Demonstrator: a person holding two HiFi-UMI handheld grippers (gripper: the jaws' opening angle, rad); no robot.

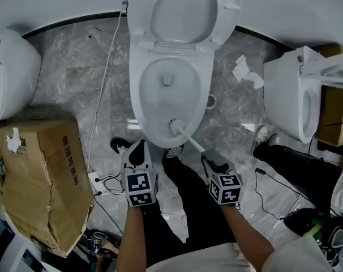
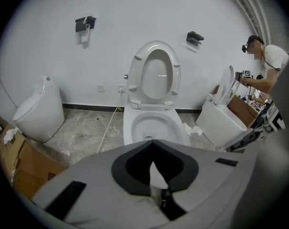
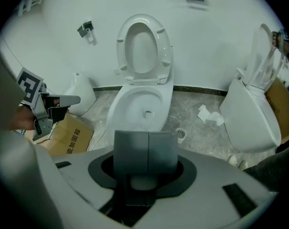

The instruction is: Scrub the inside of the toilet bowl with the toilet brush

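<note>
Pinching the toilet brush (image 1: 188, 137) in the right gripper (image 1: 209, 160), bristles at the toilet bowl's (image 1: 138, 98) near edge, with the left gripper (image 1: 138, 150) pressed together, empty.

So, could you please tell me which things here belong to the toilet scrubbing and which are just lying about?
Part of the job:
- toilet bowl
- toilet brush, its head down in the bowl
- right gripper, shut on the brush handle

Just lying about:
- cardboard box
- crumpled paper on the floor
- urinal
- second toilet
</note>
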